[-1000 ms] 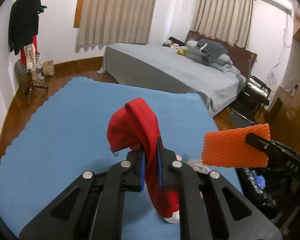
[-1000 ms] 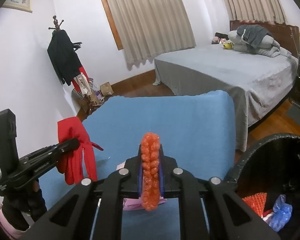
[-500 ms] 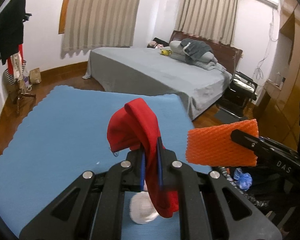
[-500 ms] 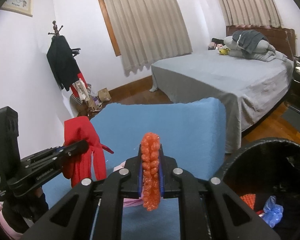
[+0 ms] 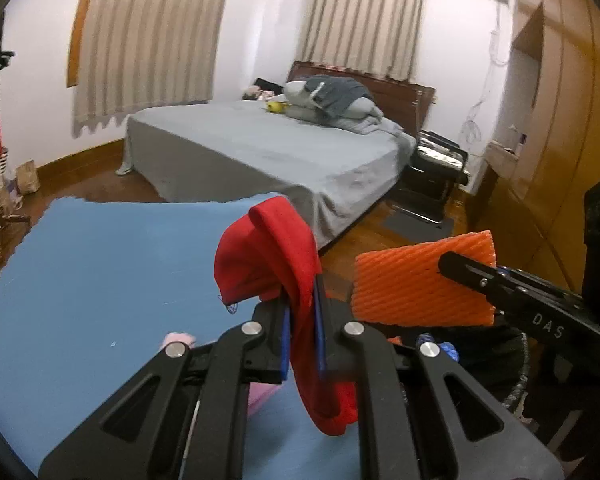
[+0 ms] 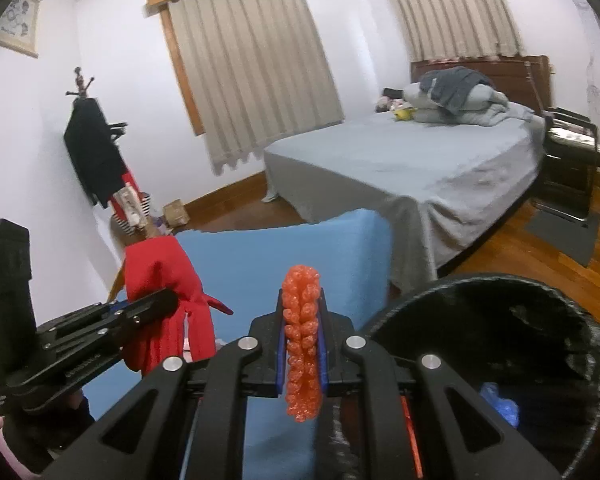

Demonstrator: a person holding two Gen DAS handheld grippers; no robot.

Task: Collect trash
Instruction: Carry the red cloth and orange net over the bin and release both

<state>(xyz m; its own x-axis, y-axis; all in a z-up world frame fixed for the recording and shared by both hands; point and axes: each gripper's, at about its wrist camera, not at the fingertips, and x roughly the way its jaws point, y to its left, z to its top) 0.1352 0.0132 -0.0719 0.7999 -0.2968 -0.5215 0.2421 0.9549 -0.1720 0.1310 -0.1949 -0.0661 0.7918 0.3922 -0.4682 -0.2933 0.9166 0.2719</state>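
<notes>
My left gripper [image 5: 301, 312] is shut on a red cloth [image 5: 276, 256] that drapes over and below its jaws; the same red cloth [image 6: 160, 284] shows at the left of the right wrist view. My right gripper [image 6: 301, 320] is shut on an orange foam net [image 6: 302, 344], seen edge-on; in the left wrist view the orange foam net [image 5: 412, 284] hangs flat at the right. A black bin [image 6: 500, 340] lined with a black bag stands at the lower right, just right of my right gripper, with blue and orange scraps inside. The bin's rim [image 5: 516, 364] sits below the net.
A blue mat [image 5: 108, 272] covers the table; a pink item [image 5: 180, 338] lies on it near my left gripper. Beyond stand a grey bed [image 6: 400, 168], a coat rack [image 6: 96, 152] at the left wall, and a black chair [image 5: 432, 176] on the wooden floor.
Both grippers have swung to the right with their loads; the bin now fills more of the right wrist view and the blue mat has slid left. Neither grip has changed.
</notes>
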